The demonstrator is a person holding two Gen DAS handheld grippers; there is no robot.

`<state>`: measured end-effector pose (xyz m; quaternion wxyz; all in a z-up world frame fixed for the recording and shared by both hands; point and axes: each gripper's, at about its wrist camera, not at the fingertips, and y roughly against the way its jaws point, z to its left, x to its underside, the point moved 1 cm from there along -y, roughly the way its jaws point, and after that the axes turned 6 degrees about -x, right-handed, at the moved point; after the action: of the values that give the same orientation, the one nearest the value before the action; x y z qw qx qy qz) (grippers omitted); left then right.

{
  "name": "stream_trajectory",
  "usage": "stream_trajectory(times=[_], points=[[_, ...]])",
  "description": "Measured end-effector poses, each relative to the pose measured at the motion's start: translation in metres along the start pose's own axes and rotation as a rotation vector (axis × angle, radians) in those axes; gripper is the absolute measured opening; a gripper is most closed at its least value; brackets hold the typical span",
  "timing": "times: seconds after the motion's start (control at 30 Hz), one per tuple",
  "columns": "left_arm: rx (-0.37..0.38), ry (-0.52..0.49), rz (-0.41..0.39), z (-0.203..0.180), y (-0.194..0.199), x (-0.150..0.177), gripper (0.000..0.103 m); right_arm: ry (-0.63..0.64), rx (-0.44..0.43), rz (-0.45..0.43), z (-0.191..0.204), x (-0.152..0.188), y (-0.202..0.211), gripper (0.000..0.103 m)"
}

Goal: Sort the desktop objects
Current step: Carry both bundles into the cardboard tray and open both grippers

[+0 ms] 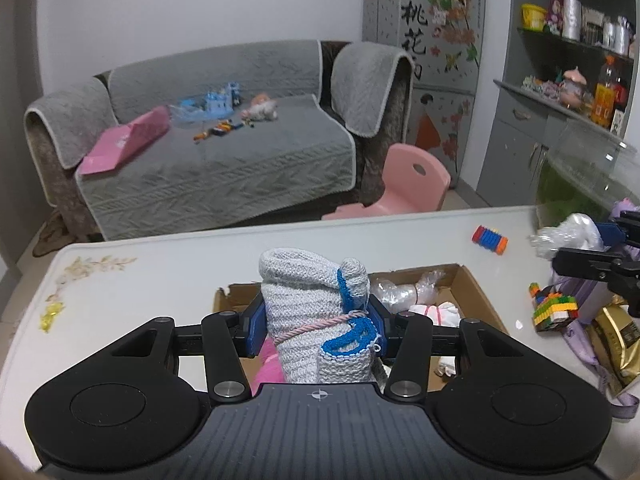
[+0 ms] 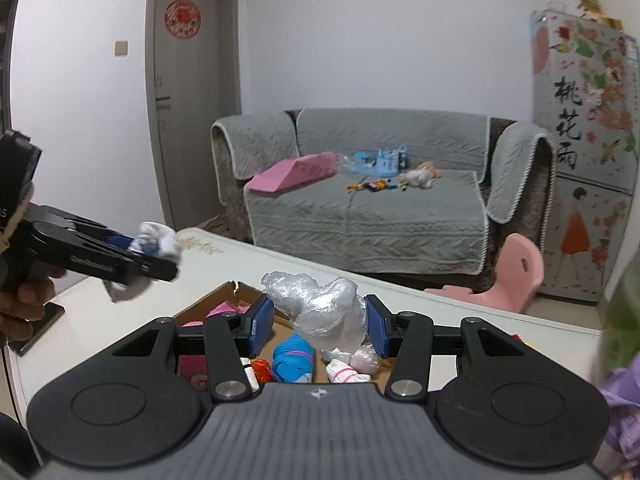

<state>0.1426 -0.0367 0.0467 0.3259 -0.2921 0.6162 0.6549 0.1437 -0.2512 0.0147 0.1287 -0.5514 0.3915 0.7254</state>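
Note:
My left gripper (image 1: 316, 322) is shut on a grey knitted sock bundle (image 1: 308, 292) with blue trim, tied with pink string. It hangs above an open cardboard box (image 1: 466, 280) on the white table (image 1: 160, 264). My right gripper (image 2: 318, 322) is shut on a crumpled clear plastic bag (image 2: 320, 304) over the same box (image 2: 208, 300). In the box lie a blue roll (image 2: 292, 356), pink cloth, a red item and white bundles. Each gripper shows in the other's view: the right gripper (image 1: 580, 242) with its bag (image 1: 568, 232) at the right edge, the left gripper (image 2: 154, 254) with the sock bundle (image 2: 158, 238) at the left.
On the table's right side lie a striped toy cylinder (image 1: 489, 239), a toy brick model (image 1: 554, 308), a gold packet (image 1: 616, 340) and purple fabric (image 1: 576, 344). A dark flat device (image 2: 38, 326) lies near the left edge. A grey sofa (image 1: 224, 168) and pink chair (image 1: 412, 184) stand beyond.

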Motion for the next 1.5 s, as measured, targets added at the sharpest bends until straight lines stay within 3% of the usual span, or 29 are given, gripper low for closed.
stream_trajectory(times=[0.3, 0.8, 1.5], points=[[-0.003, -0.027, 0.063, -0.008, -0.047, 0.005, 0.055, -0.017, -0.016, 0.073, -0.01, 0.011, -0.036, 0.045], [0.006, -0.049, 0.114, -0.022, -0.095, 0.007, 0.055, -0.03, 0.009, 0.15, -0.01, 0.019, -0.06, 0.045], [-0.023, -0.123, 0.149, -0.048, -0.138, 0.019, 0.058, 0.007, 0.046, 0.264, -0.008, 0.046, -0.102, 0.046]])
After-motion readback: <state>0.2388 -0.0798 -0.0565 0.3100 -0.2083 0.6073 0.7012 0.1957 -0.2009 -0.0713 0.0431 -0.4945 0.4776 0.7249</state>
